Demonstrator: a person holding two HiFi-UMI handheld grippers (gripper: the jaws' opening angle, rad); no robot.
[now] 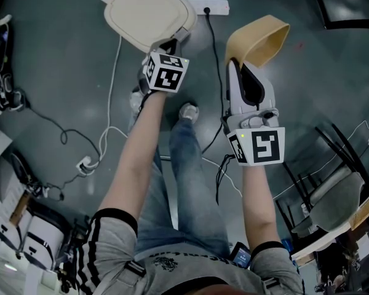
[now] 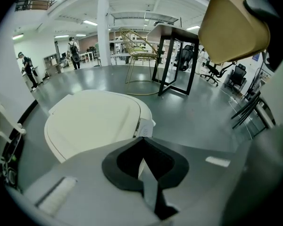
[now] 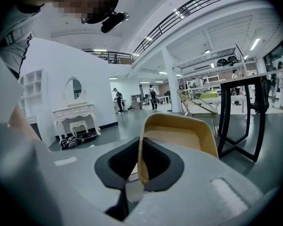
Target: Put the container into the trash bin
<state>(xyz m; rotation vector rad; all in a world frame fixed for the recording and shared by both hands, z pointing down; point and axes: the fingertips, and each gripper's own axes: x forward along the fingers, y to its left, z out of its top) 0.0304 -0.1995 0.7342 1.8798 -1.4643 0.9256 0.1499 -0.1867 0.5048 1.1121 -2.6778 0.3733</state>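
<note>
Right claw clamped on rounded tan container rim, left claw pinching smooth cream bin lid

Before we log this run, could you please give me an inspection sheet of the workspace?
Surface: bare grey floor; no table underfoot.
Job's things: tan container held in the air; cream trash bin, lid down.
Clutter: assorted gear at the left edge.
Grippers: right gripper shut on the container's wall; left gripper closed, seemingly pinching the bin's lid tab.
Cables: cables trail across the floor; white power strip.
Surroundings: dark table, chairs, people far off.
</note>
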